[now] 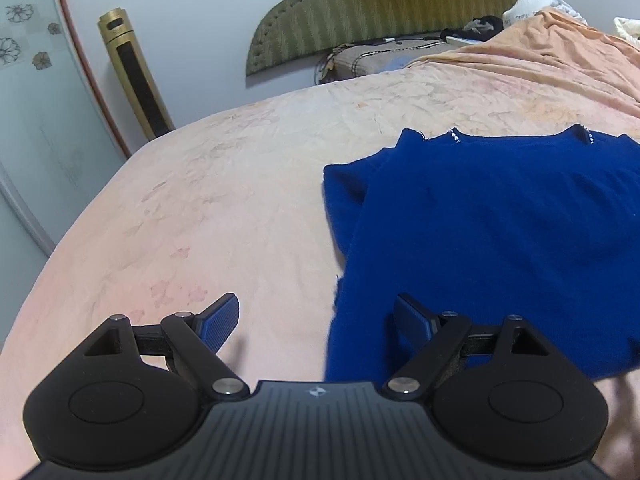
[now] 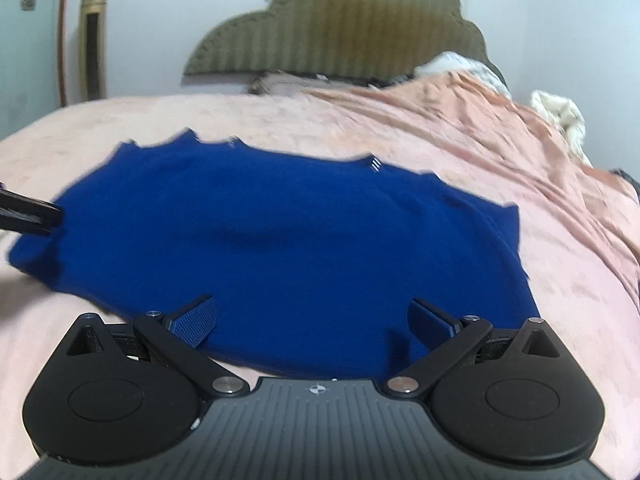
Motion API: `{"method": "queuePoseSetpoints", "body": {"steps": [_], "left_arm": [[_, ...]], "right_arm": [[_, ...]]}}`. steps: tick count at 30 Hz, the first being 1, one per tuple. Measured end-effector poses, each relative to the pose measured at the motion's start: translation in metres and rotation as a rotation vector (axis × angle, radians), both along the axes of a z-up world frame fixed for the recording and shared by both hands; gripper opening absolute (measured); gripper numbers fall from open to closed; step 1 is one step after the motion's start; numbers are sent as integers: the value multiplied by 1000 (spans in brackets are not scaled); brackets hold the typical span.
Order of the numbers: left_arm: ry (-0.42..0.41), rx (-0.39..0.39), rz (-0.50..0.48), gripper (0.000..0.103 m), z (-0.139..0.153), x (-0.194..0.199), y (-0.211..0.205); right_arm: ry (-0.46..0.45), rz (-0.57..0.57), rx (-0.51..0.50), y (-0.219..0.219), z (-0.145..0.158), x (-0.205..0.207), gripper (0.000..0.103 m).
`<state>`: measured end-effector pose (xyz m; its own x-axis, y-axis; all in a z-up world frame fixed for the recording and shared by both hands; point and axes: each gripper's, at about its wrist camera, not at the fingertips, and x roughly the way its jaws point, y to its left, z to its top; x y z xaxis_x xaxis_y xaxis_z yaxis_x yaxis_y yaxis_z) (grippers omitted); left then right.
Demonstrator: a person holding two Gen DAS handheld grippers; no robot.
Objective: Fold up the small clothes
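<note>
A royal blue knitted sweater [image 1: 500,232] lies spread flat on the pink bed sheet [image 1: 208,200], its neckline with small beads toward the headboard. My left gripper [image 1: 316,316] is open and empty, hovering over the sweater's near left hem edge. In the right wrist view the sweater [image 2: 280,240] fills the middle. My right gripper [image 2: 312,316] is open and empty just above its near hem. The left gripper's black tip [image 2: 28,216] shows at the sweater's left edge.
A green padded headboard [image 1: 384,8] stands at the far end. A rumpled orange blanket [image 2: 500,128] and white bedding [image 2: 560,116] lie at the right. A gold tower fan [image 1: 132,72] stands by the wall on the left.
</note>
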<state>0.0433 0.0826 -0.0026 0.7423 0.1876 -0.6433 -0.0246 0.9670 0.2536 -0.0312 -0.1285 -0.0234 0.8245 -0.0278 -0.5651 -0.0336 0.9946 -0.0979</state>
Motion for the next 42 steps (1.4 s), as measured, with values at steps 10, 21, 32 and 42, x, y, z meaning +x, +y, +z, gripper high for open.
{"method": "queuePoseSetpoints", "body": {"steps": [10, 21, 32, 42], "left_arm": [[112, -318, -165, 85, 17, 75, 64], [275, -657, -269, 85, -15, 154, 90], [285, -806, -346, 87, -30, 209, 68], [298, -709, -296, 12, -31, 226, 44]], "right_arm": [[-82, 210, -283, 85, 9, -16, 101], [-176, 429, -638, 178, -18, -27, 97], [-172, 413, -598, 213, -23, 24, 81], [-172, 523, -646, 228, -39, 28, 9]]}}
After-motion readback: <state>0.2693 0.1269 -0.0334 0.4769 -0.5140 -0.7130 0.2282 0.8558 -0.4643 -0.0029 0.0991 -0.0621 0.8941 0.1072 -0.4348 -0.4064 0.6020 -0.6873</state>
